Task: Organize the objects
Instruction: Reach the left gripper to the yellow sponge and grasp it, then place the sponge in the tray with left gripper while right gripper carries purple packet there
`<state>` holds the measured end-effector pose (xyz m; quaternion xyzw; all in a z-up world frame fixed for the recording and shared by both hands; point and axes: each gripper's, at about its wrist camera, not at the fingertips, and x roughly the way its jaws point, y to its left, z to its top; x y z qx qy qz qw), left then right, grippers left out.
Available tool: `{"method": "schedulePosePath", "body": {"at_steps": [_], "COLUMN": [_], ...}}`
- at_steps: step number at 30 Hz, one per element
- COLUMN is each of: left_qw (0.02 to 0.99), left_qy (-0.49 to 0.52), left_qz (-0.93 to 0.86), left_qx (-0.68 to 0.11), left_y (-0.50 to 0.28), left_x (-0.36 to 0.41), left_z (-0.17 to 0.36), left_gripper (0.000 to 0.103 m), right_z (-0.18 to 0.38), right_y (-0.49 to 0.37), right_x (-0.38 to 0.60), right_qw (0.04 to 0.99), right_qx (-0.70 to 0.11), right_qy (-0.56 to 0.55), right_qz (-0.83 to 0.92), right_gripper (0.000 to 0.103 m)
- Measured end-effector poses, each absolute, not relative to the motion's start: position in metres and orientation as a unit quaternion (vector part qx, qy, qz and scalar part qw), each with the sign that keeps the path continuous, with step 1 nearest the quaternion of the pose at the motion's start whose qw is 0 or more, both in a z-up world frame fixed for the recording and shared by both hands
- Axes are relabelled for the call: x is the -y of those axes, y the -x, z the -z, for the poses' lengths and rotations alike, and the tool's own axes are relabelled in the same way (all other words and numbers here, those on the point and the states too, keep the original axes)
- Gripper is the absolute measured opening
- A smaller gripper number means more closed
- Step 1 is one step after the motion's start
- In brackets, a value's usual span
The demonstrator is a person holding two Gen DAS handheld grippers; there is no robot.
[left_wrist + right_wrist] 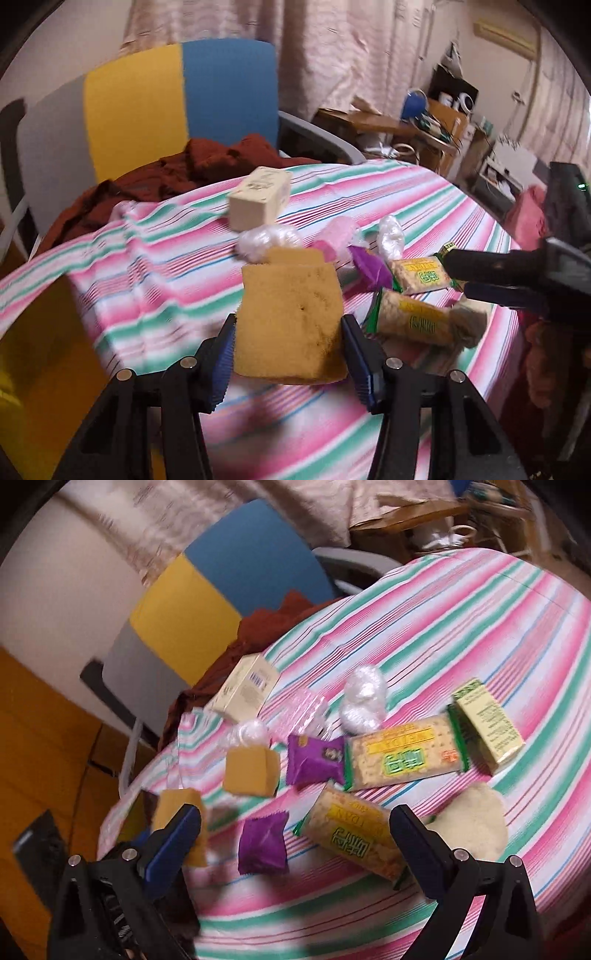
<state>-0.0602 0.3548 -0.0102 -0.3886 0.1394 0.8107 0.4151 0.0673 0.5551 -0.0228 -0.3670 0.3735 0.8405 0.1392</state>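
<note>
My left gripper (pixel 290 332) is shut on a yellow-brown sponge (pixel 290 321) and holds it just above the striped tablecloth (pixel 155 280). A second sponge (pixel 251 771) lies right behind it. My right gripper (pixel 295 842) is open and hovers over a purple snack packet (pixel 263 847) and a cracker packet (pixel 354 838). In the left wrist view, the right gripper (pixel 458 275) reaches in from the right, over the cracker packets (pixel 421 275). The held sponge (pixel 177 812) shows partly behind the right gripper's left finger (pixel 177 834).
On the cloth lie a cream box (pixel 245 692), another purple packet (pixel 314 760), a second cracker packet (pixel 402 762), a green-yellow box (pixel 487 727), two plastic-wrapped bundles (pixel 364 699) and a pale sponge (pixel 472 823). A chair (pixel 177 99) with a red cloth (pixel 207 162) stands behind.
</note>
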Motion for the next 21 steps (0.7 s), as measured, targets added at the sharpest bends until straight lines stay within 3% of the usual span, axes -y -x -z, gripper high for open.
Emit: {"method": "schedulePosePath", "body": {"at_steps": [9,12,18,21], "left_qw": [0.386,0.374,0.351,0.342], "left_qy": [0.397,0.398,0.400,0.395], "left_qz": [-0.829,-0.835,-0.846,-0.853], "left_qx": [-0.082,-0.064,-0.037,-0.028], "left_y": [0.052,0.052,0.054,0.054], "left_x": [-0.284,-0.263,-0.229,-0.215], "left_z": [-0.002,-0.005,-0.007,-0.010], "left_gripper": [0.055,0.056,0.056,0.056], "right_z": [0.027,0.035,0.056,0.071], "right_y": [-0.029,-0.012,0.018,0.032], "right_x": [-0.496,-0.481,-0.464,-0.457], "right_qw": [0.107,0.100,0.093,0.096], "right_qx": [-0.227,-0.194,-0.161,-0.148], "right_qy": [0.440,0.468,0.510,0.534], "right_qz": [-0.862,-0.856,-0.840,-0.827], "right_gripper": [0.099,0.084,0.078,0.062]}}
